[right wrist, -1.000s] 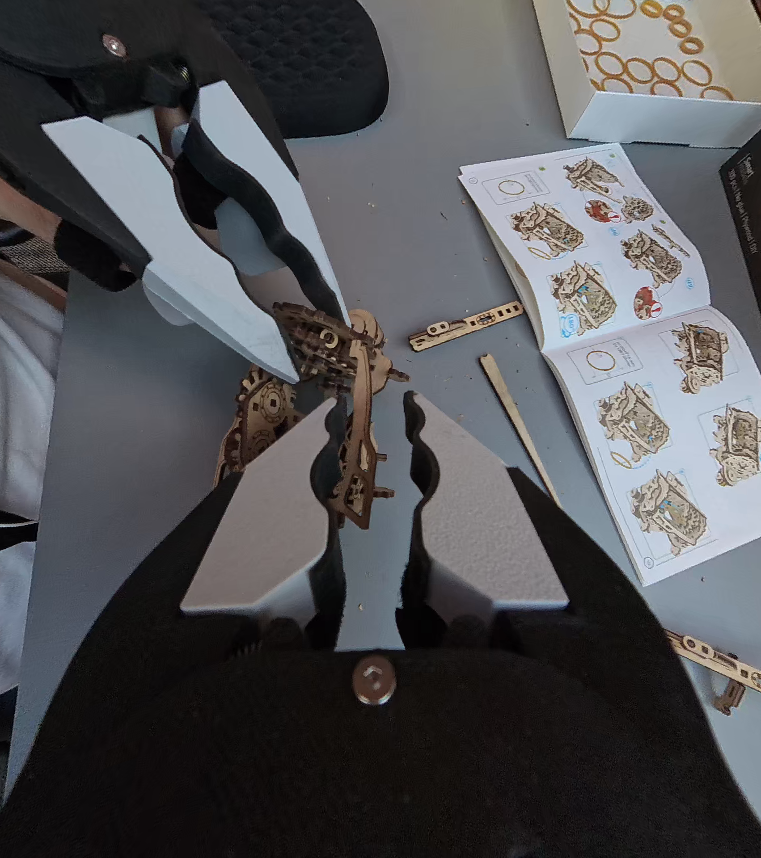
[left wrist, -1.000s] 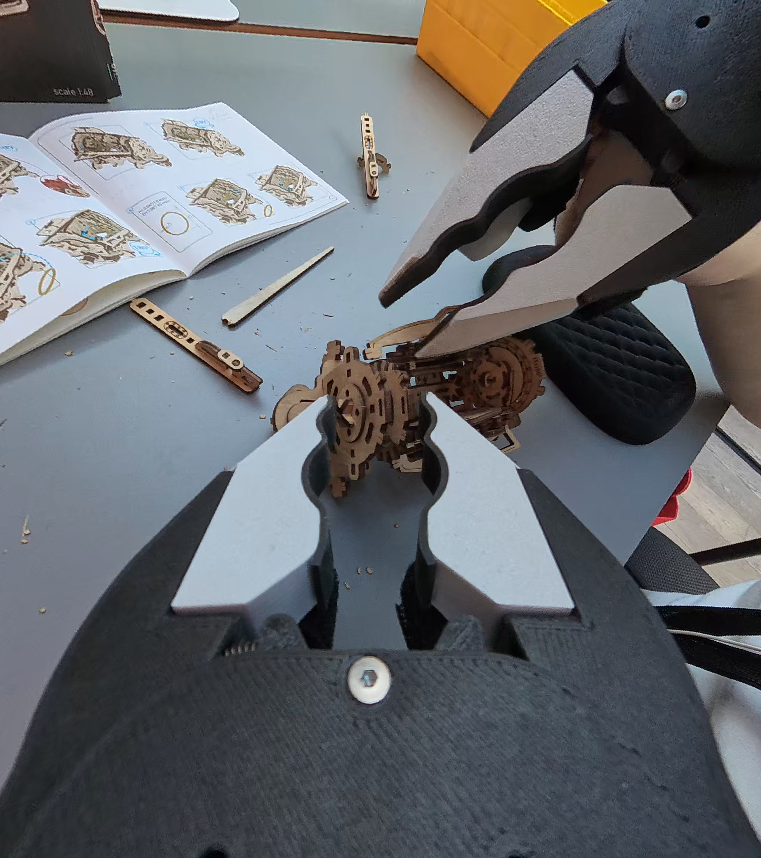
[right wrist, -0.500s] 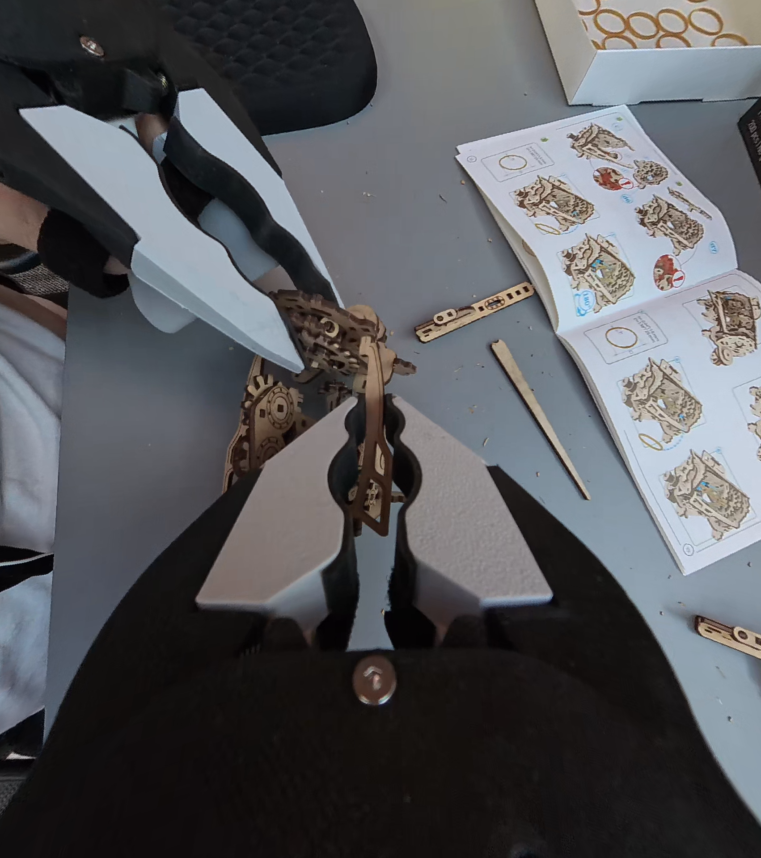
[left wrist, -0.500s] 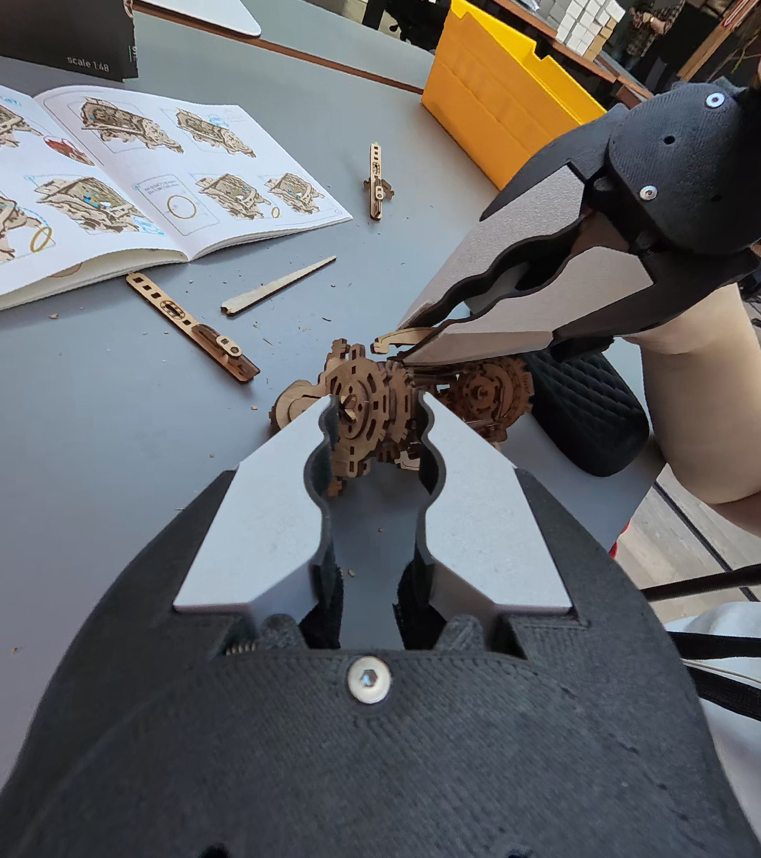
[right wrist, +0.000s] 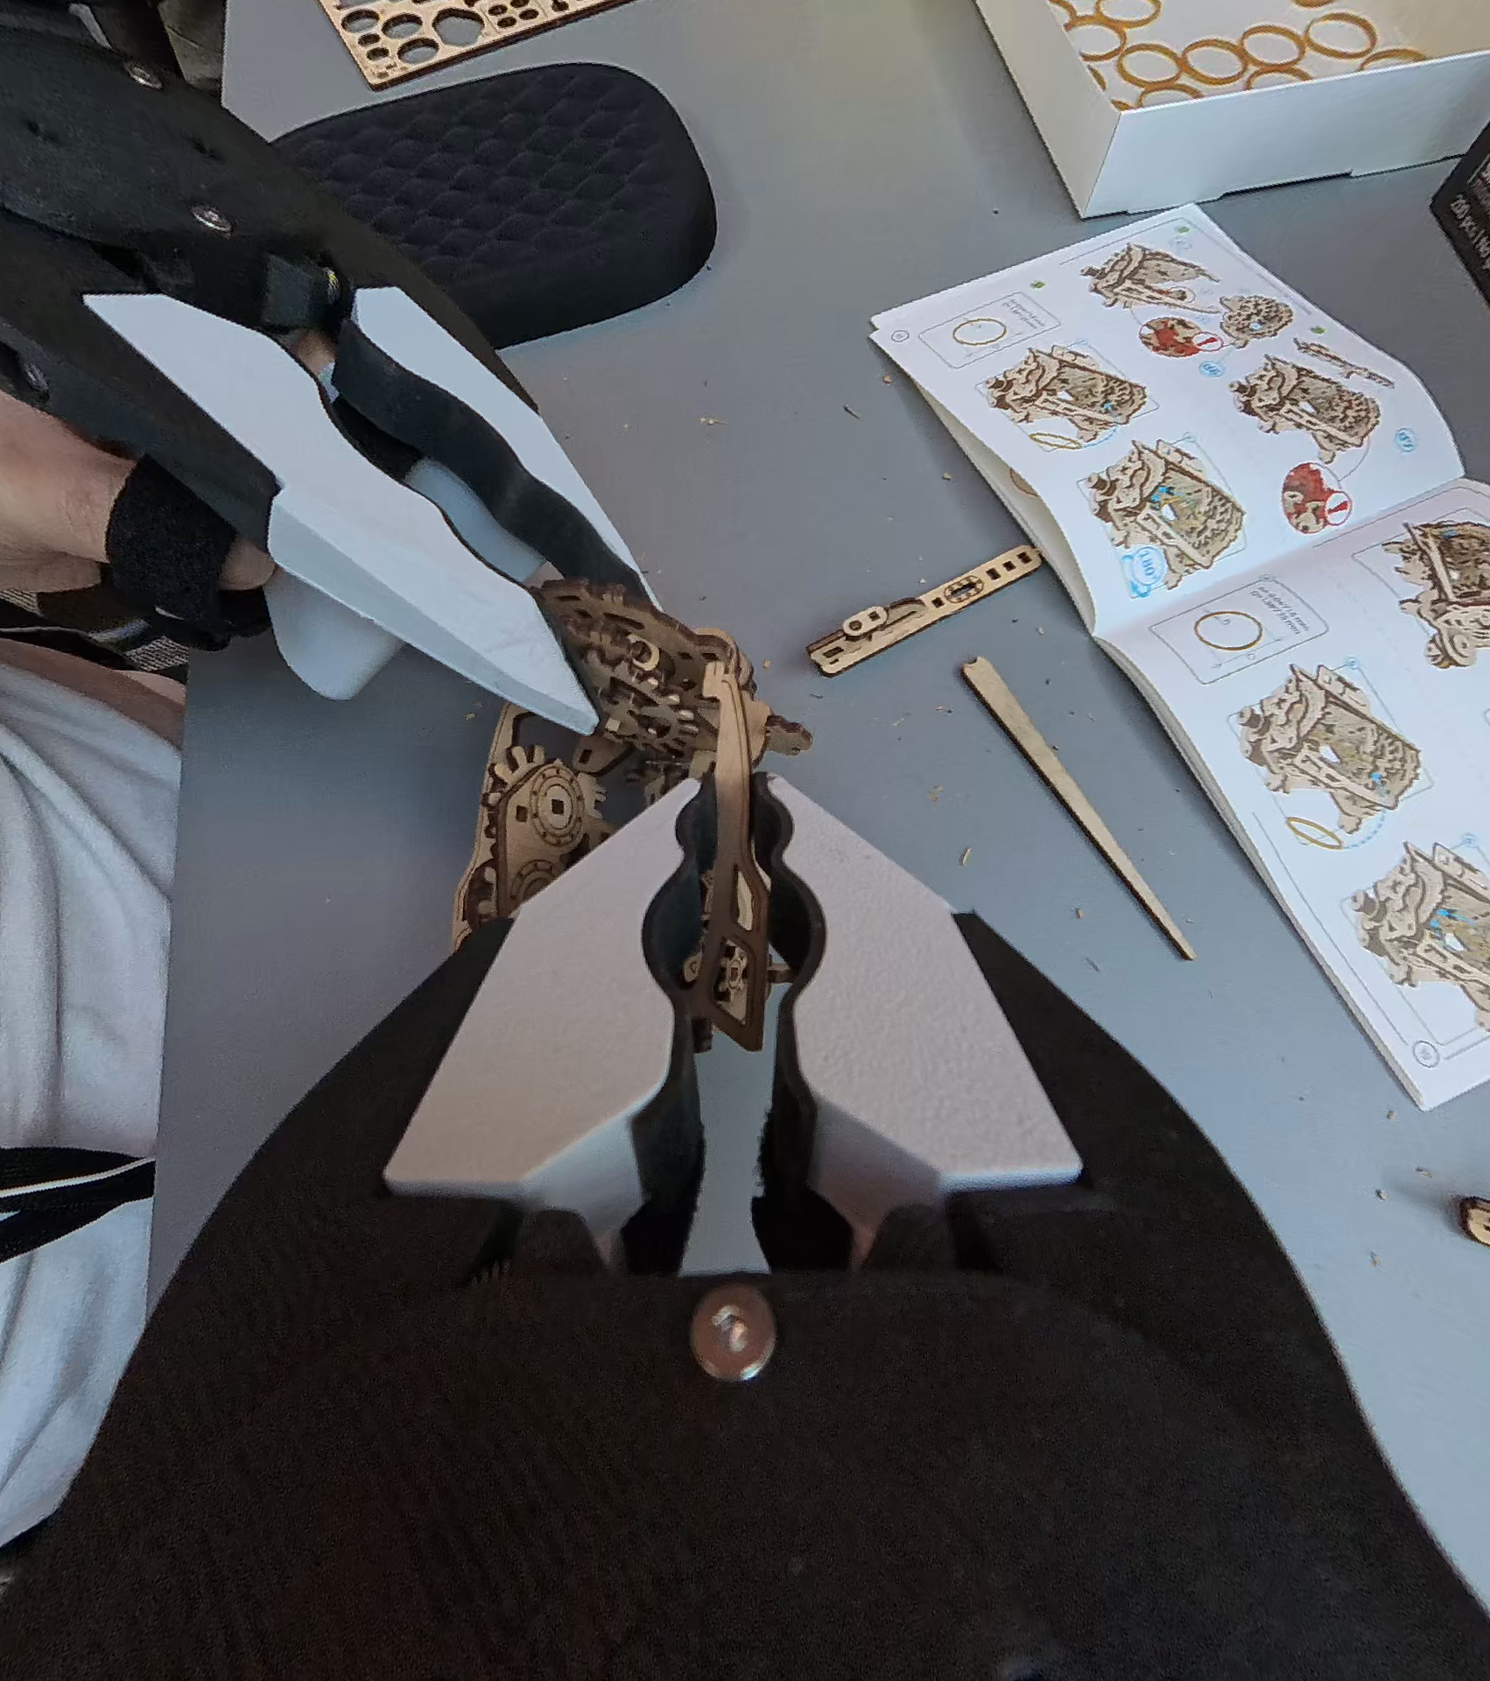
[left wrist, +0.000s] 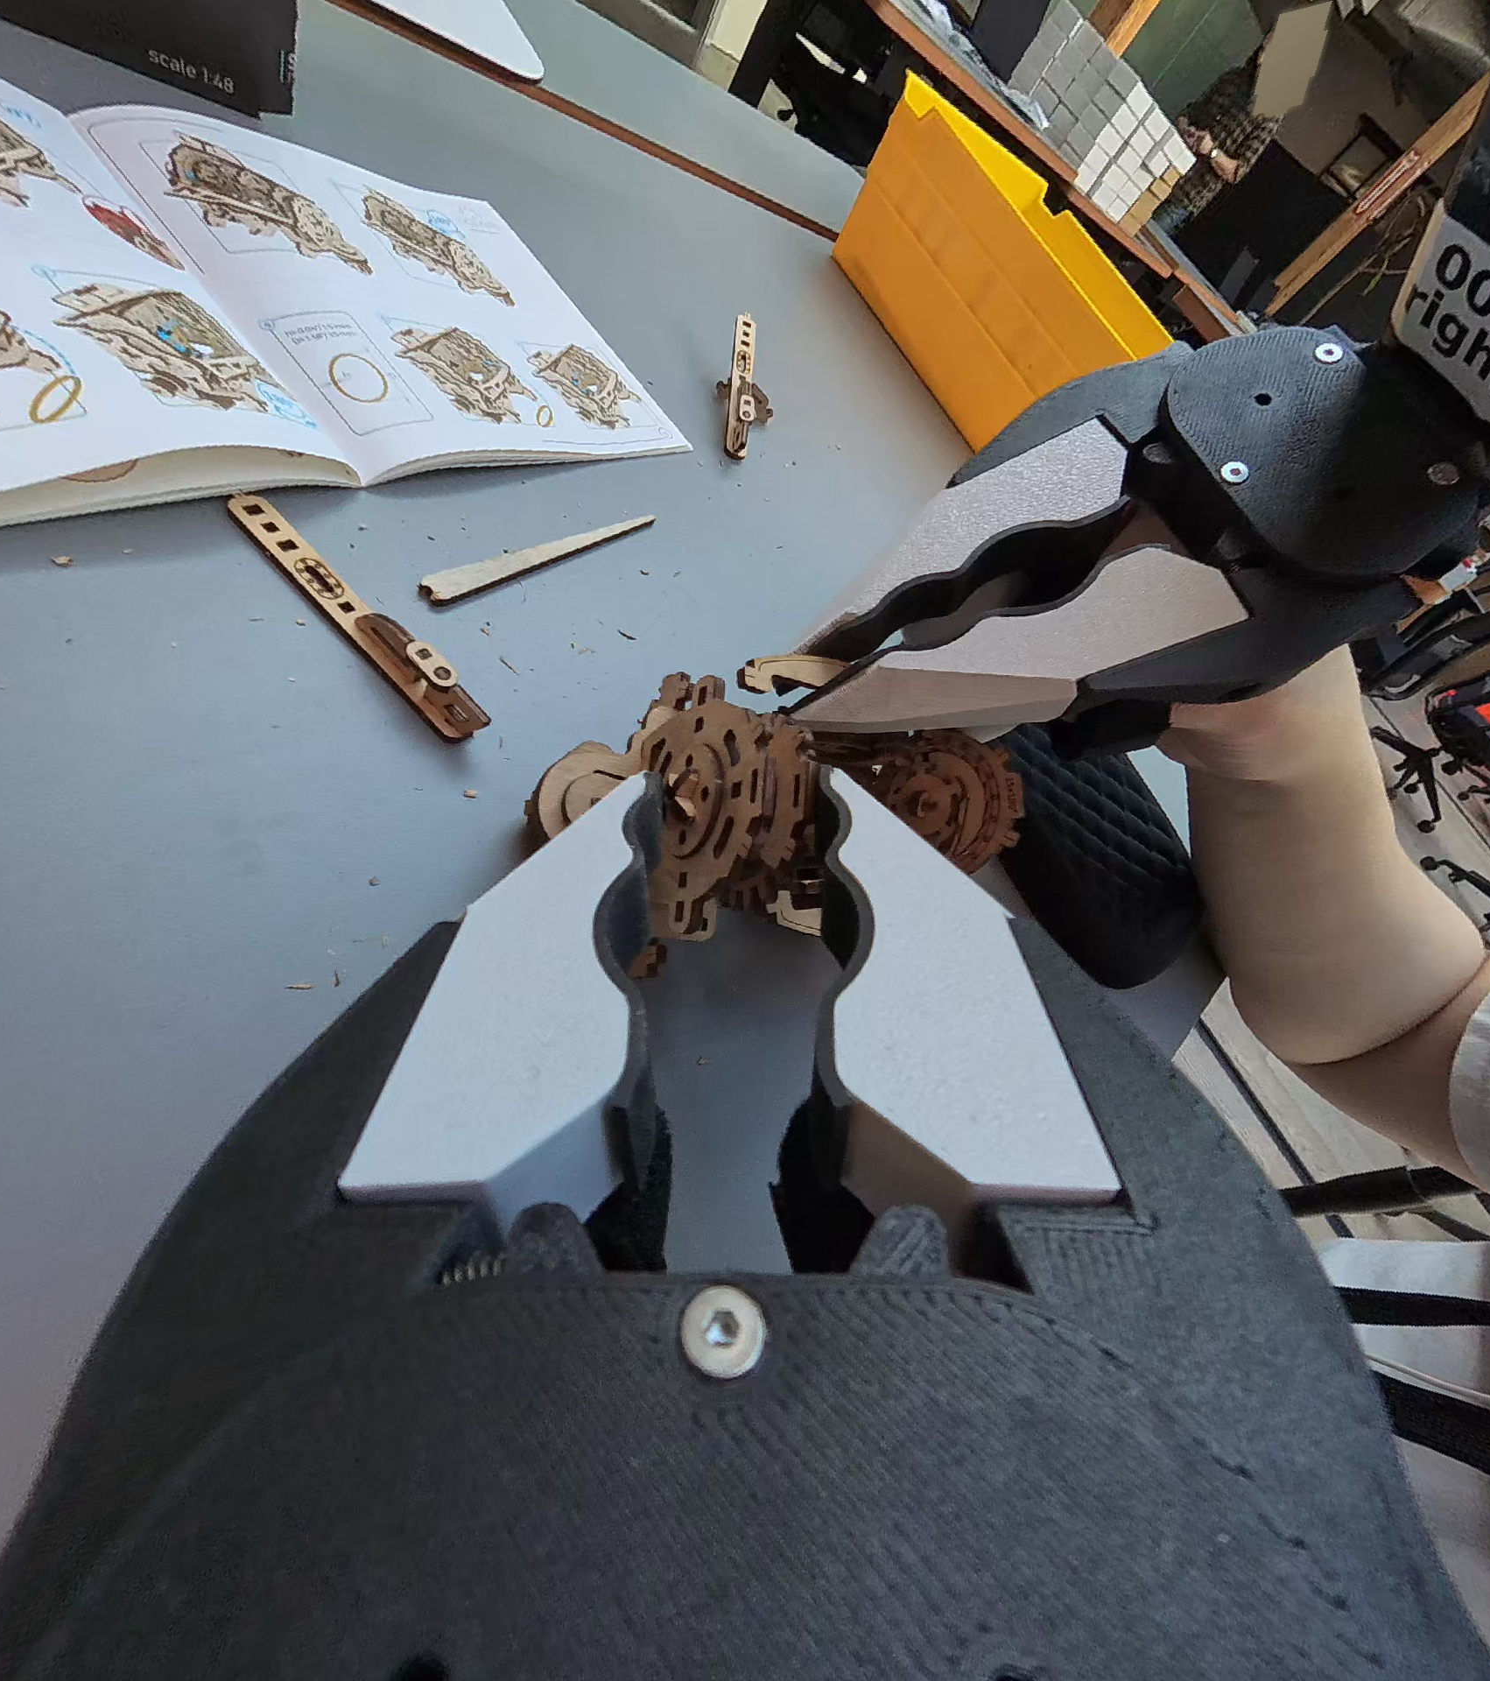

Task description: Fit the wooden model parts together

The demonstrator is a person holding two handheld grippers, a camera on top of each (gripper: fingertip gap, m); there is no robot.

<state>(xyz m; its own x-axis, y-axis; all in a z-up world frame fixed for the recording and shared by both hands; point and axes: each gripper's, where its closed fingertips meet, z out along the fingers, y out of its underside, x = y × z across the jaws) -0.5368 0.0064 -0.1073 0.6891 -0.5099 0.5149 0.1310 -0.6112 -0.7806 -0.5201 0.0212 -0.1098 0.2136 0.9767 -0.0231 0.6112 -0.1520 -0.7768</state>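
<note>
- Wooden gear assembly (left wrist: 723, 819) sits on the grey table (left wrist: 132, 864), near its right edge — the left gripper (left wrist: 728, 800) has its fingers pressed against both sides of it.
- Just above, the right gripper (right wrist: 732, 800) is clamped on a thin flat wooden part (right wrist: 737, 873), whose tip meets the top of the assembly.
- Farther left lie a slotted wooden strip (left wrist: 355, 619) and a tapered wooden stick (left wrist: 532, 559), apart from each other.
- Beyond them — an open instruction booklet (left wrist: 268, 300) and another small wooden piece (left wrist: 741, 387).
- Far right stands a yellow bin (left wrist: 987, 273).
</note>
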